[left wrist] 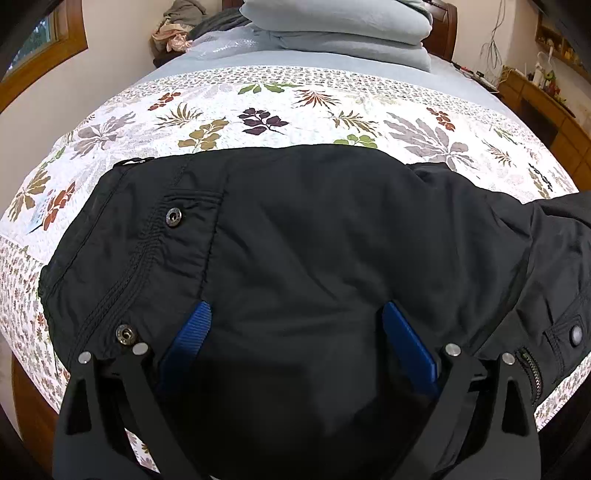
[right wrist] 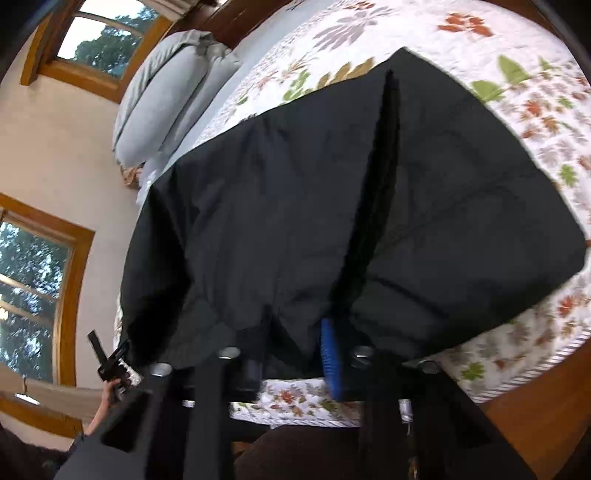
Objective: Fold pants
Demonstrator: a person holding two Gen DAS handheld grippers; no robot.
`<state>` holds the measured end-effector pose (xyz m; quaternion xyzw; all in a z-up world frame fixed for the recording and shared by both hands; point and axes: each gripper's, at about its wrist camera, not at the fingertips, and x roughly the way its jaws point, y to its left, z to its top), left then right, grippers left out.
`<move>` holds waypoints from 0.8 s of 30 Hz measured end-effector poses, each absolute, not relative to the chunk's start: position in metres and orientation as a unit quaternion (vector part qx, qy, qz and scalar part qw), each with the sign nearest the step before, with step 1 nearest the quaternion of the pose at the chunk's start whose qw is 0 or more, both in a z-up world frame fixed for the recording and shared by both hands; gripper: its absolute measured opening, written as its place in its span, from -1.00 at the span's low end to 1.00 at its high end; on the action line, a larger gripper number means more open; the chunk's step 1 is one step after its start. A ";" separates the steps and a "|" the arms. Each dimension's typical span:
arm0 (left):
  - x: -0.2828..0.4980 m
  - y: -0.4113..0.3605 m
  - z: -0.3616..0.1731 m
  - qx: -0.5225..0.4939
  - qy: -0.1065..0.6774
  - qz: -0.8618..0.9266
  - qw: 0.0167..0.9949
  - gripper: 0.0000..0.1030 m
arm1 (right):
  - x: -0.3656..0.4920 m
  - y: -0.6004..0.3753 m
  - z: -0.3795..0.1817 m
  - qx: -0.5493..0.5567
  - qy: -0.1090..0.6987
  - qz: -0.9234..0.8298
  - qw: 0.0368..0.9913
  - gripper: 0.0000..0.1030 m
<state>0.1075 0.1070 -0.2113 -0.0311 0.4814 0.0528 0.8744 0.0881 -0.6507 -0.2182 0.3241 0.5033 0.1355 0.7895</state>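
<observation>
L gripper [left wrist: 295,332] jaws wide over black pants [left wrist: 314,229]; R gripper [right wrist: 291,354] narrow, grip on pants unclear.

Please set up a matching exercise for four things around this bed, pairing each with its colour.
Things:
1. pants
2. fingers of the left gripper
3. pillows
4. quilt

Colours:
A. white with a leaf print
B. pale grey-blue
C. black
D. blue

Pairs: 1-C, 2-D, 3-B, 4-A
</observation>
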 end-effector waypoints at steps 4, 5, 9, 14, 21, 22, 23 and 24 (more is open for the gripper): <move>0.108 0.107 -0.211 -0.030 0.484 0.052 0.873 0.84 | 0.084 -0.677 -0.189 0.320 0.472 0.117 0.814 -0.80; 0.109 0.107 -0.212 -0.028 0.485 0.052 0.873 0.85 | 0.083 -0.687 -0.181 0.316 0.463 0.107 0.821 -0.81; 0.109 0.107 -0.213 -0.022 0.484 0.053 0.873 0.87 | 0.080 -0.734 -0.151 0.306 0.439 0.053 0.843 -0.84; 0.109 0.106 -0.214 -0.017 0.483 0.054 0.874 0.87 | 0.087 -0.756 -0.160 0.274 0.476 0.008 0.835 -0.85; 0.110 0.106 -0.211 -0.014 0.489 0.056 0.870 0.88 | 0.075 -0.744 -0.180 0.224 0.514 -0.035 0.828 -0.57; 0.110 0.105 -0.210 -0.013 0.490 0.057 0.870 0.87 | 0.072 -0.744 -0.177 0.218 0.511 -0.052 0.830 -0.44; 0.109 0.103 -0.208 -0.011 0.489 0.054 0.870 0.87 | 0.065 -0.739 -0.172 0.207 0.504 -0.071 0.836 -0.24; 0.107 0.101 -0.207 -0.008 0.488 0.049 0.871 0.87 | 0.061 -0.734 -0.166 0.197 0.498 -0.072 0.841 -0.24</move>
